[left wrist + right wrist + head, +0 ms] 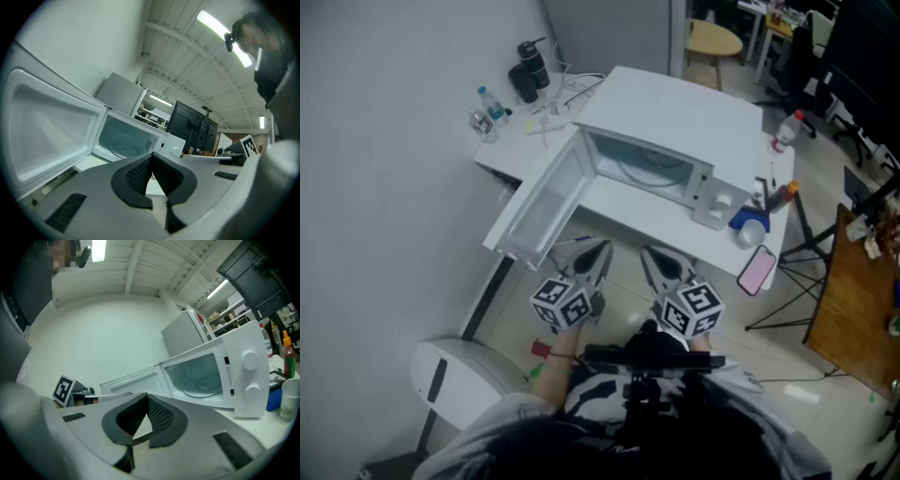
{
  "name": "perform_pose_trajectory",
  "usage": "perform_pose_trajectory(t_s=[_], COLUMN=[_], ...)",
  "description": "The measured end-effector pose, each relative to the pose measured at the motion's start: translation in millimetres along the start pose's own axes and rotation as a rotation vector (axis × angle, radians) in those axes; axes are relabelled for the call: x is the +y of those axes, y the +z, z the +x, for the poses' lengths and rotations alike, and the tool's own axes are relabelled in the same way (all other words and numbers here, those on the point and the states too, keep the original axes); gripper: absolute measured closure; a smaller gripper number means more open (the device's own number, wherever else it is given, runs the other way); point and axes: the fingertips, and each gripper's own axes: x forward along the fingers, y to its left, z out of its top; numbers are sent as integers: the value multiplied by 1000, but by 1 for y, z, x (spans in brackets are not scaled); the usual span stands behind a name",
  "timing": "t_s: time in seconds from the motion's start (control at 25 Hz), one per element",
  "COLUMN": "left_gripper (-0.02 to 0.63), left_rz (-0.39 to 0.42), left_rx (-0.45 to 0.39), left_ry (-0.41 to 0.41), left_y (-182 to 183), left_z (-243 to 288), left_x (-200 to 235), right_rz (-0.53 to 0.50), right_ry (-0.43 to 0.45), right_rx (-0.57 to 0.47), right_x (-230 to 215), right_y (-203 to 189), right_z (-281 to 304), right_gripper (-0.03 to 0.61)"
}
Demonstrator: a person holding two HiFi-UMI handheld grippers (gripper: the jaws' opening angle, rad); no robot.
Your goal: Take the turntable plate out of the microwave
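A white microwave [675, 122] stands on a white table with its door [539, 208] swung fully open to the left. Inside lies the round glass turntable plate [654, 172], also seen as the plate [123, 145] in the left gripper view and the plate [202, 389] in the right gripper view. My left gripper [602, 251] and right gripper [654, 258] hover side by side in front of the table edge, short of the cavity. Both are shut with nothing between their pads, left gripper [151, 159], right gripper [147, 401].
On the table's right end sit a blue cup [750, 223], a pink phone [757, 270] and bottles [782, 131]. A black flask [532, 64] and a water bottle [492, 108] stand at the far left. A white bin [455, 375] is on the floor.
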Motion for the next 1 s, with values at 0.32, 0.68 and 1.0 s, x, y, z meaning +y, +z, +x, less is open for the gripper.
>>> perform_pose_trajectory(t_s=[0.32,0.68,1.0], left_gripper=[607,554,517], left_rz=[10,-148,-171], left_rx=[48,152,273], left_ry=[3,-77,-120], left_y=[-7,-25,-32], left_z=[45,94,154], left_x=[8,23,63], right_rz=[43,101,142], right_ry=[51,-51,-204], right_rx=[7,17,-24], right_x=[-31,-68,-106], right_y=[-5,-15,-2], right_z=[13,2,20], right_gripper=[580,580,580])
